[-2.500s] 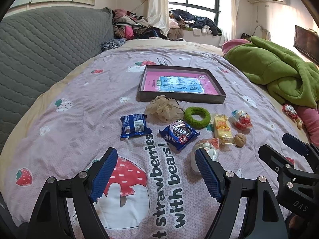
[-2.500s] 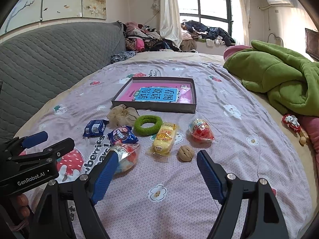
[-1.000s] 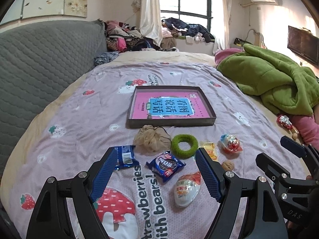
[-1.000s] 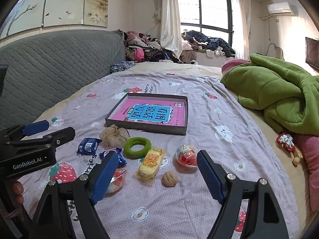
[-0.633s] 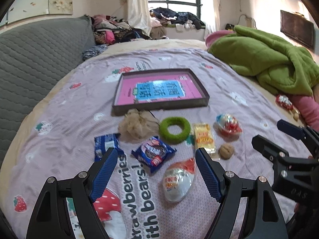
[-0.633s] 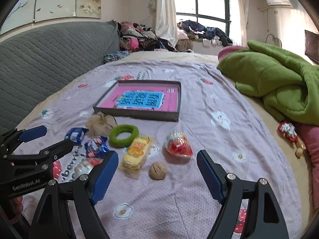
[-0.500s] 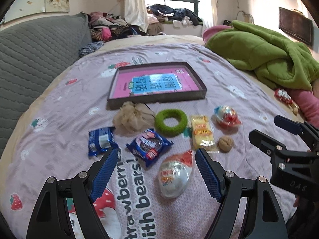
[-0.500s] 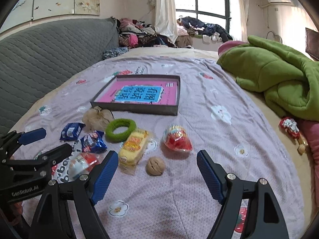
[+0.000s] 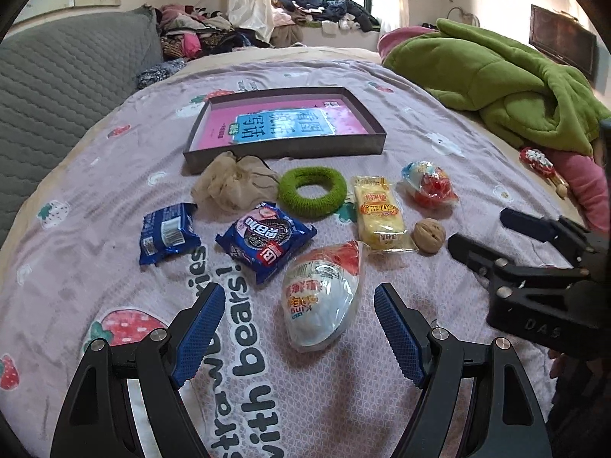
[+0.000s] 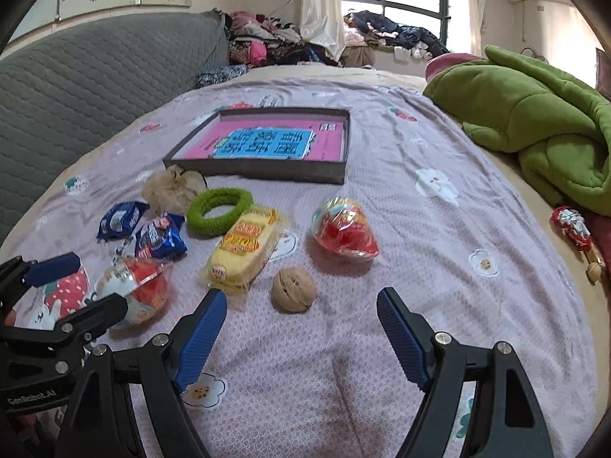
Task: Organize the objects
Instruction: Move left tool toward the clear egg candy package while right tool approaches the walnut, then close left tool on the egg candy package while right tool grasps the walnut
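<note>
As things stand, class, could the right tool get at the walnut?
Probably yes: the right tool is open with the walnut just ahead between its fingers, nothing lying between; the yellow snack pack sits close on the left.

Your right gripper (image 10: 301, 328) hovers over the lilac bedspread (image 10: 420, 267) with its blue-padded fingers spread wide and nothing between them. Just ahead of the gap lies a walnut (image 10: 293, 290). To its left you see a yellow snack pack (image 10: 244, 252), beyond it a green ring (image 10: 219, 210), and to the right a red-filled plastic egg (image 10: 345, 233). The shallow box (image 10: 267, 173) with the pink and blue print inside sits farther back. Your left gripper (image 10: 67, 286) shows at the left edge, straddling another wrapped egg (image 10: 133, 288)
</note>
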